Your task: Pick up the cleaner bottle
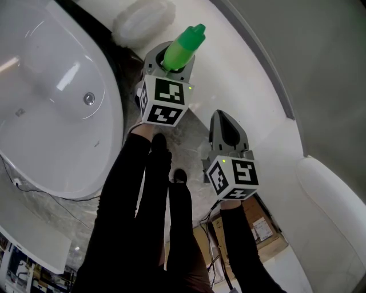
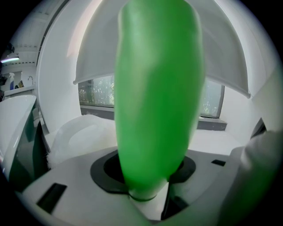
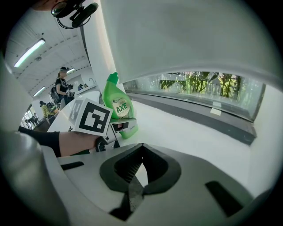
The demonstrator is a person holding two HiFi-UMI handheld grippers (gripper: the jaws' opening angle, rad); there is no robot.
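Note:
A green cleaner bottle (image 1: 184, 47) with a pointed cap stands on the white ledge (image 1: 229, 74). My left gripper (image 1: 170, 66) has its grey jaws on either side of the bottle's lower body, closed against it. In the left gripper view the bottle (image 2: 159, 101) fills the middle, rising from between the jaws of the left gripper (image 2: 148, 187). The right gripper view shows the bottle (image 3: 116, 102) with its label and the left gripper (image 3: 124, 126) at its base. My right gripper (image 1: 226, 127) hangs nearer and to the right, apart from the bottle; its jaws (image 3: 132, 190) meet with nothing between them.
A large white basin (image 1: 57, 103) lies to the left. Beyond the bottle sits a white fluffy thing (image 1: 143, 17). A cardboard box (image 1: 260, 229) is on the floor below, beside my black-clad legs (image 1: 143, 217). A window strip (image 3: 199, 88) runs behind the ledge.

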